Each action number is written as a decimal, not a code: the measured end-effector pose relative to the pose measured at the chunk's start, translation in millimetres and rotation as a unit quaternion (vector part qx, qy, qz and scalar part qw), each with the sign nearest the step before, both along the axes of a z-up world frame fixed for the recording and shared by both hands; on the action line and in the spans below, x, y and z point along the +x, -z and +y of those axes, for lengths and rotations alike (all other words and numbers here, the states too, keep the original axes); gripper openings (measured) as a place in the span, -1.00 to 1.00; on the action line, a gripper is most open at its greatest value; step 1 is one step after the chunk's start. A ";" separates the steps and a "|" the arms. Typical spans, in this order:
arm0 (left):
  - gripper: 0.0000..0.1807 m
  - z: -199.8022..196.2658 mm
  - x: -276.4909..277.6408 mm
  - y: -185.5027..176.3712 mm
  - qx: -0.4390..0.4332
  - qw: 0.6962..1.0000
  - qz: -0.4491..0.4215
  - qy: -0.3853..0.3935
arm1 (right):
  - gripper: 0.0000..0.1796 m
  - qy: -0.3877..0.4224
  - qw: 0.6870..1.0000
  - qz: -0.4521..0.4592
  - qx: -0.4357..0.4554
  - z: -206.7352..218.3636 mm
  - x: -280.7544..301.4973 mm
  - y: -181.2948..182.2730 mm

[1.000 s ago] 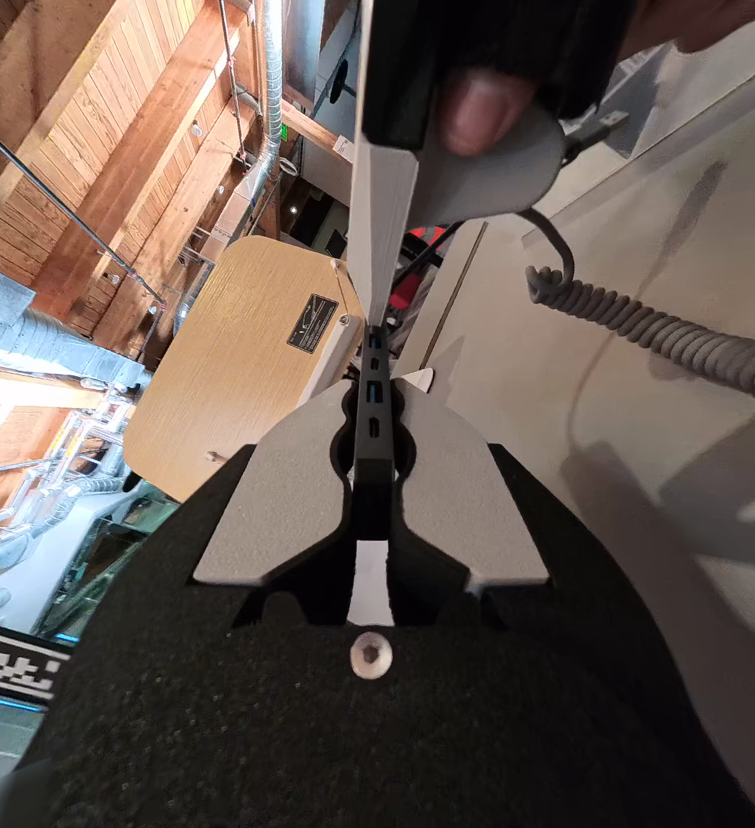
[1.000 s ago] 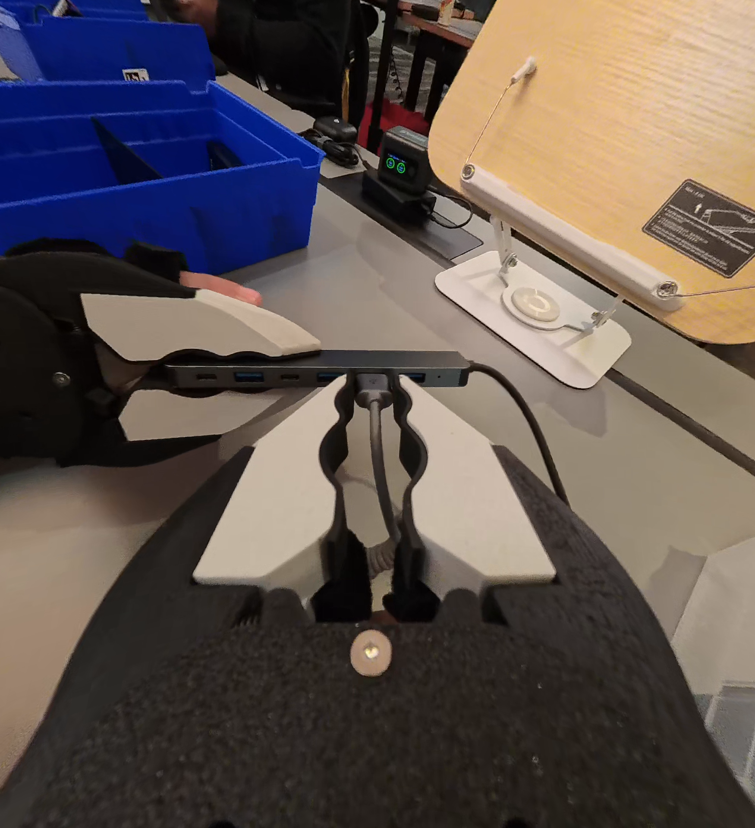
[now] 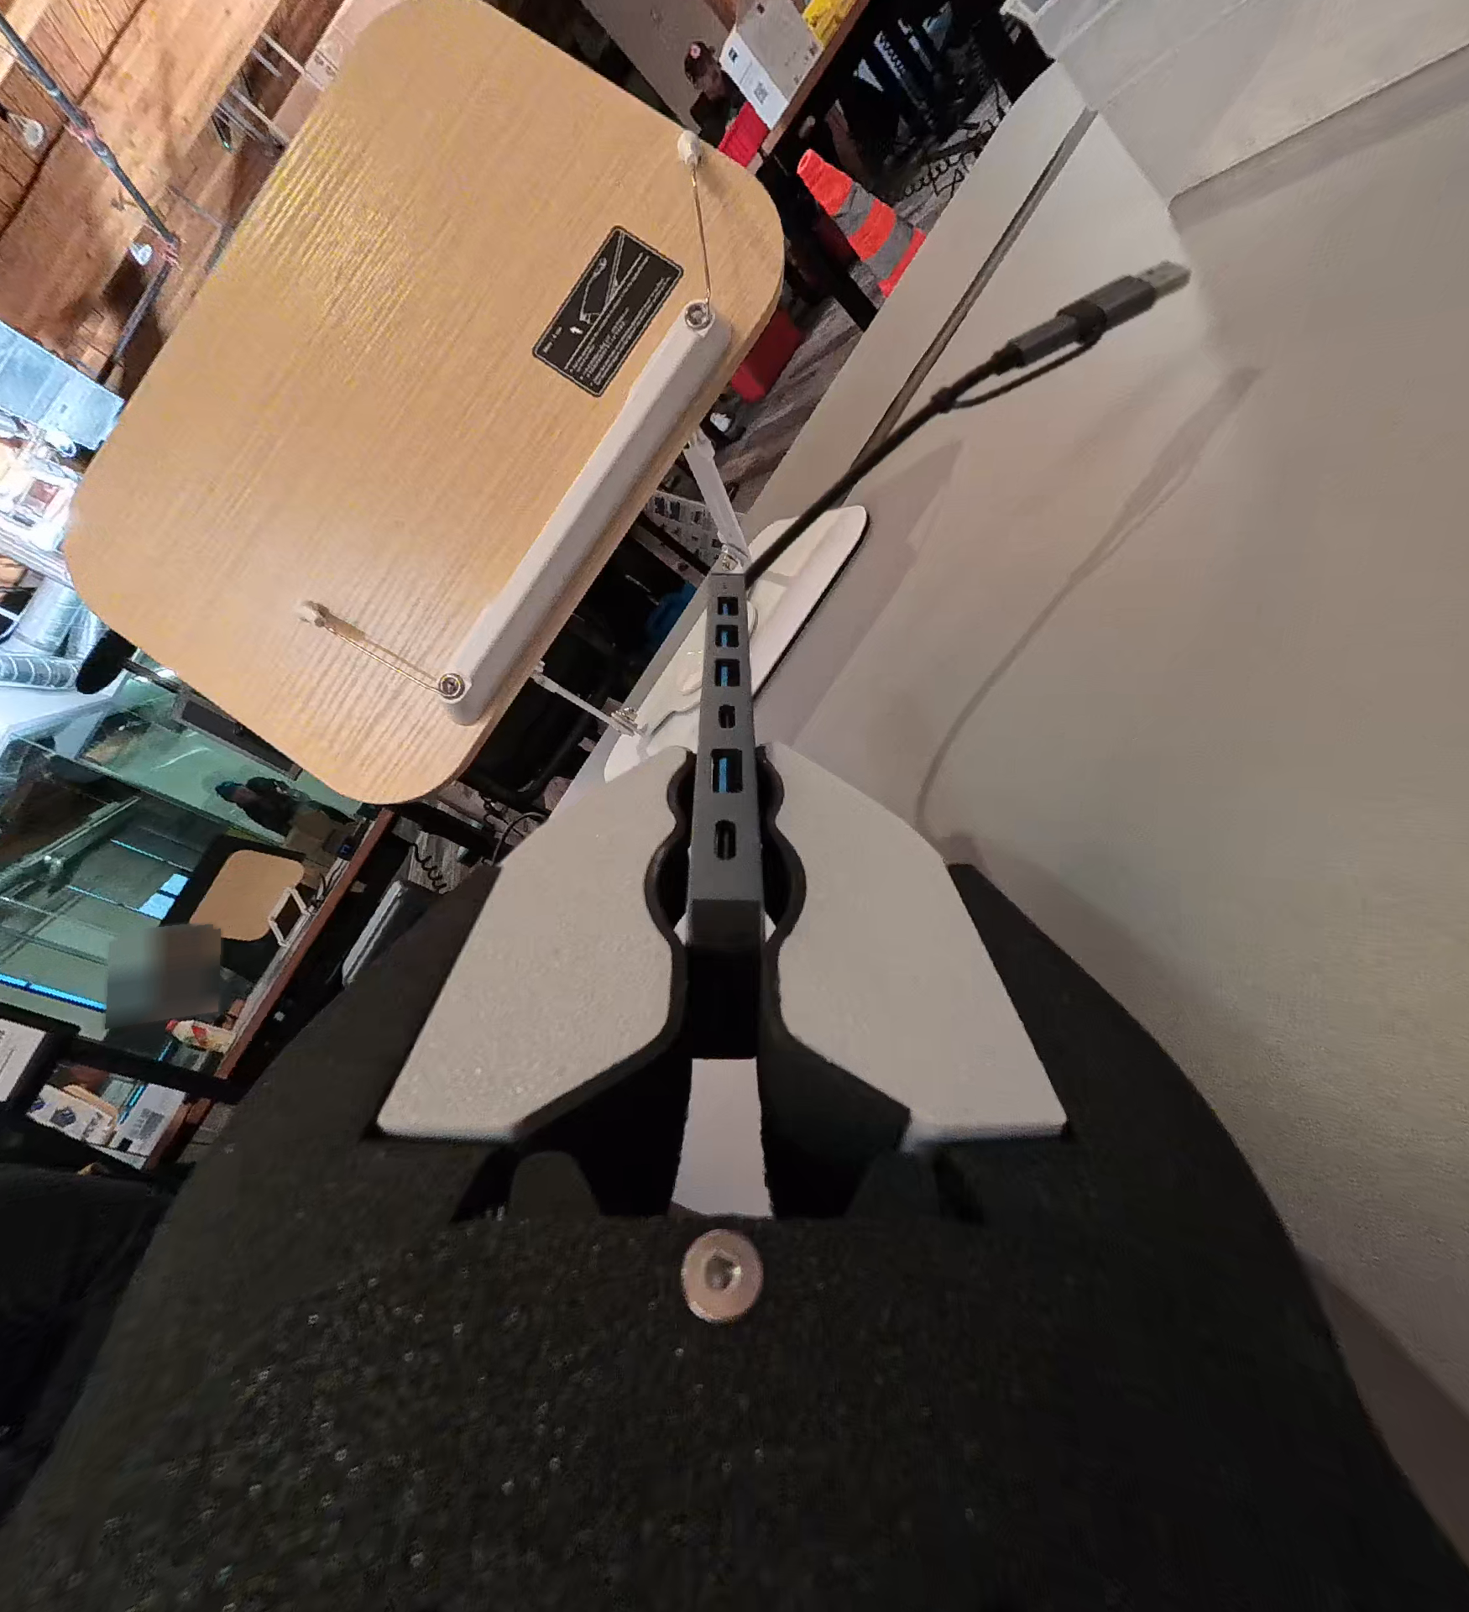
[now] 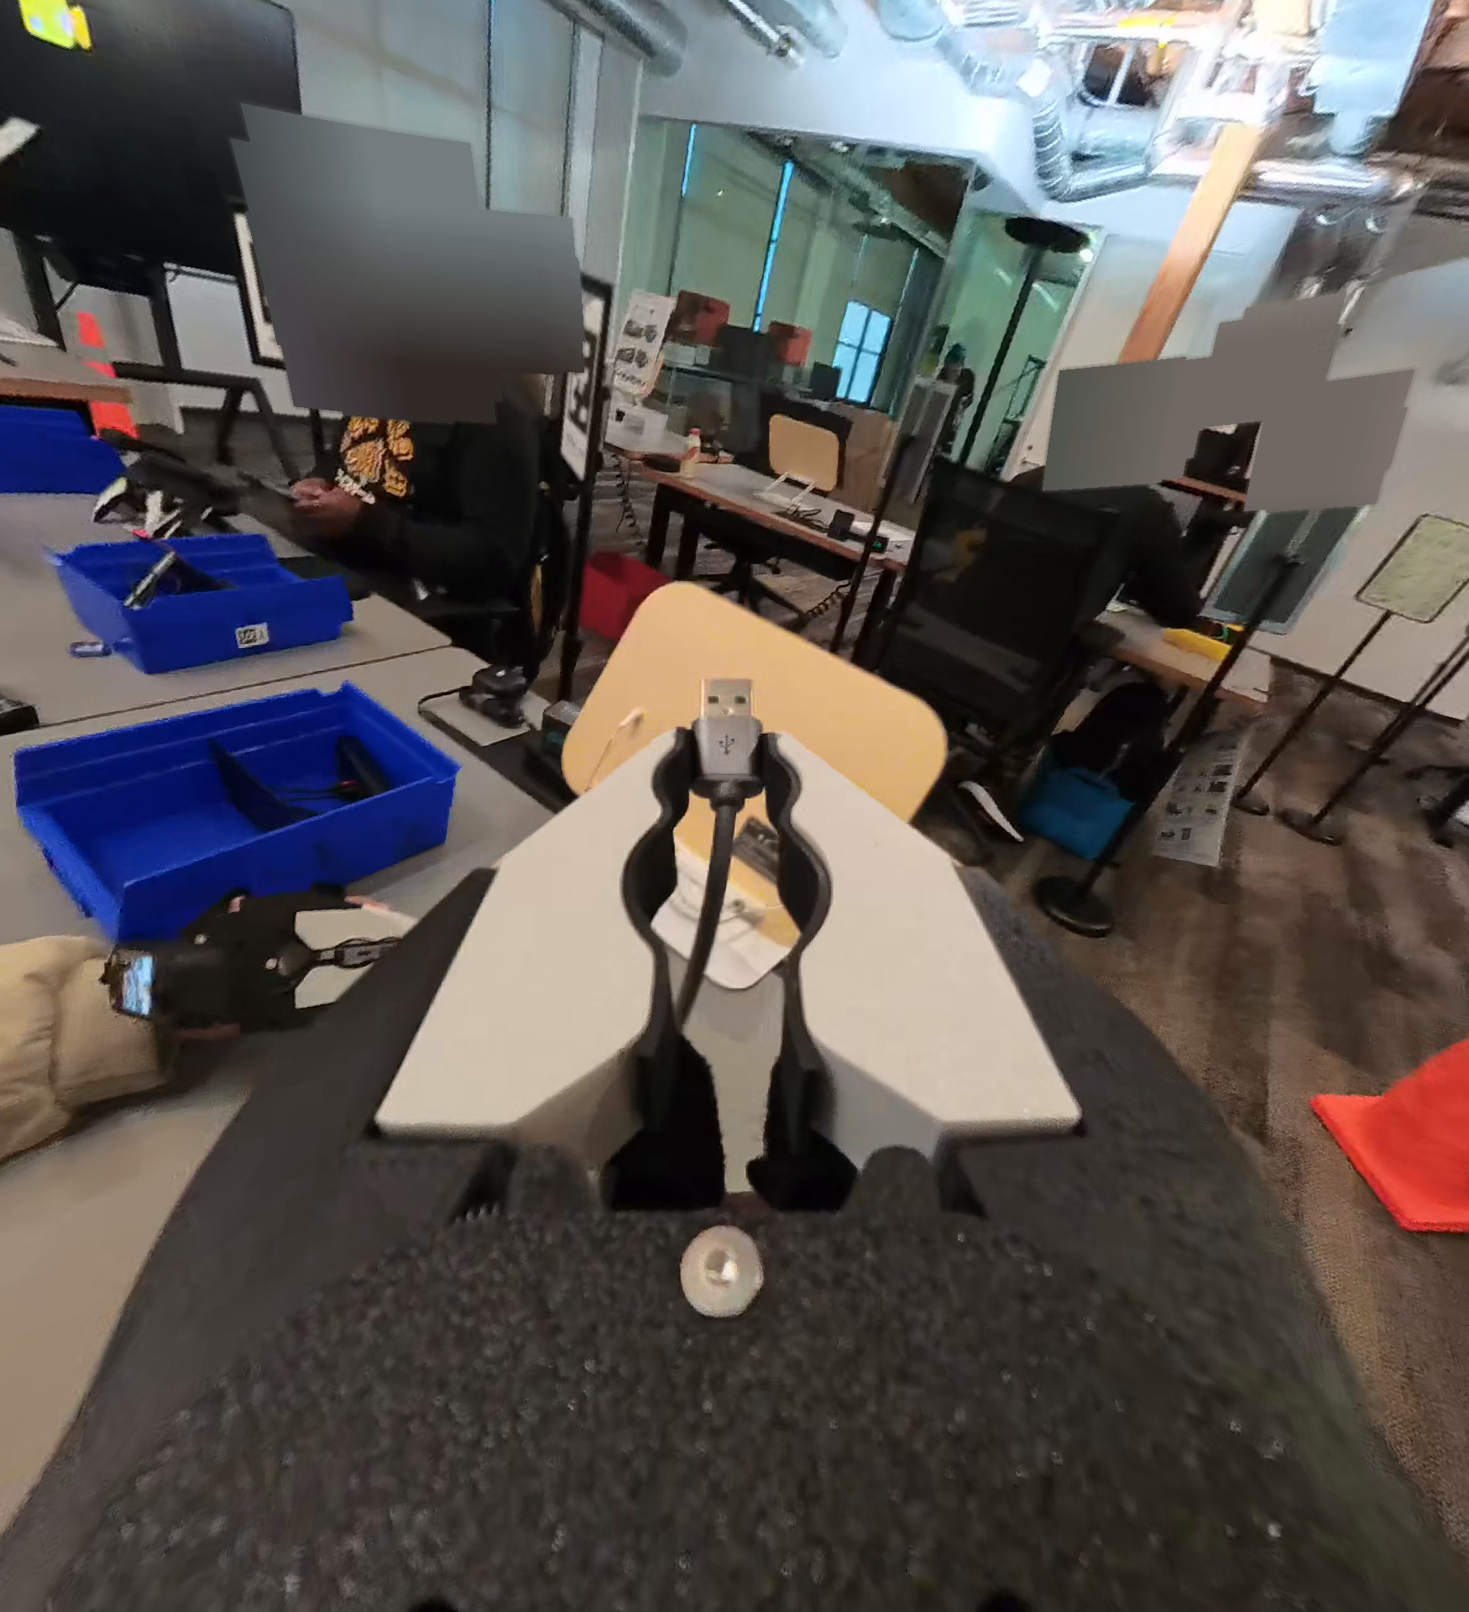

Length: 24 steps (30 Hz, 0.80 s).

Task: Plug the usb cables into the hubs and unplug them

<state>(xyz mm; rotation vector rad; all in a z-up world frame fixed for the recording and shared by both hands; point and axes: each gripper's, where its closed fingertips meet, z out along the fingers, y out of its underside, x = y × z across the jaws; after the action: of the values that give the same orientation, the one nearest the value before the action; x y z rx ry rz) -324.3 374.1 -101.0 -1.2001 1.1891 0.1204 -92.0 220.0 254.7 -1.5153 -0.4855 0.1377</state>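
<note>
Grey desk [image 3: 1237, 785] below: left tool [image 3: 722, 768] clamps hub [image 3: 727, 741]; right tool [image 4: 724, 750] pinches USB plug [image 4: 726, 737], apparently unplugged.

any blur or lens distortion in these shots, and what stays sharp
Left wrist view: hub between the fingers is sharp, table edge bows from the wide lens. Right wrist view: plug crisp, cone and room edges smeared and stretched.

Left gripper [image 3: 724, 776]: grey fingers closed on slim black USB hub [image 3: 724, 811], rolled sideways to the table; right gripper [image 4: 724, 759]: raised, level, fingertips pinched on grey USB-A plug [image 4: 726, 737]; beige-sleeved forearm [image 4: 25, 1038] behind the left.
</note>
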 end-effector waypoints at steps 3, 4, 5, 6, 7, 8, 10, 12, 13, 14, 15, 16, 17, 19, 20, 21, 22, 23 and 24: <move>-0.87 -0.5 1.7 3.0 0.001 1.000 0.010 0.000 | -0.82 0.021 1.000 0.008 0.010 3.0 28.7 -23.1; -0.87 -1.1 2.5 3.4 0.003 1.000 0.012 0.001 | -0.82 0.024 1.000 0.012 0.005 5.5 36.6 -26.2; -0.87 -1.8 3.0 3.7 0.005 1.000 0.014 0.002 | -0.82 0.028 0.999 0.015 0.000 8.5 43.9 -27.3; -0.87 -2.1 3.3 3.7 0.006 1.000 0.015 0.003 | -0.83 0.031 0.999 0.021 -0.005 11.7 50.2 -26.5; -0.88 -2.2 3.3 3.7 0.007 1.000 0.016 0.002 | -0.83 0.033 0.999 0.027 -0.013 15.3 55.7 -22.7; -0.87 -1.9 3.0 3.9 0.006 1.000 0.017 0.001 | -0.83 0.033 0.999 0.032 -0.024 18.7 59.5 -15.8; -0.88 -0.8 2.2 4.2 0.004 1.000 0.016 0.000 | -0.83 0.034 0.998 0.042 -0.045 24.6 64.5 3.9; -0.88 0.2 1.5 5.2 0.001 1.000 0.017 -0.002 | -0.82 0.049 0.996 0.031 -0.061 31.9 71.2 29.9; -0.88 0.6 1.4 6.0 -0.001 1.000 0.018 -0.002 | -0.83 0.058 0.996 0.021 -0.070 36.4 75.2 45.0; -0.88 0.7 1.5 6.7 -0.002 1.000 0.018 -0.002 | -0.83 0.064 0.994 0.012 -0.083 40.7 79.1 61.1; -0.88 0.8 1.7 7.4 -0.003 1.000 0.020 -0.002 | -0.83 0.069 0.993 0.013 -0.098 44.6 83.7 76.7; -0.88 0.9 1.8 8.4 -0.004 1.000 0.022 -0.002 | -0.83 0.072 0.991 0.018 -0.114 47.7 89.0 91.9; -0.87 0.9 2.0 9.3 -0.006 1.000 0.024 -0.002 | -0.83 0.076 0.988 0.022 -0.129 49.8 95.2 106.4; -0.88 0.7 2.5 10.3 -0.007 1.000 0.026 0.000 | -0.83 0.084 0.983 0.016 -0.164 50.9 107.9 136.5; -0.88 0.5 2.7 10.8 -0.007 1.000 0.028 0.000 | -0.83 0.085 0.978 0.004 -0.190 50.0 113.9 154.1; -0.88 0.6 2.9 11.5 -0.008 1.000 0.029 0.001 | -0.83 0.096 0.972 -0.014 -0.216 49.2 122.7 172.6; -0.88 0.6 3.1 12.0 -0.009 1.000 0.030 0.001 | -0.82 0.111 0.964 -0.040 -0.237 48.2 132.7 191.1; -0.87 0.6 3.4 12.5 -0.010 0.999 0.030 0.001 | -0.83 0.115 0.955 -0.064 -0.267 45.4 139.3 211.5; -0.88 0.5 3.7 13.4 -0.011 0.999 0.032 0.002 | -0.82 0.115 0.944 -0.081 -0.299 41.8 143.5 231.4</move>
<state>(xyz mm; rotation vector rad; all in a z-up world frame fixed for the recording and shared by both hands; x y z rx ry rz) -320.6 374.5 -114.3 -1.2213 1.2514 0.1446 51.5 261.8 23.3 -2.1815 -0.4110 -0.0290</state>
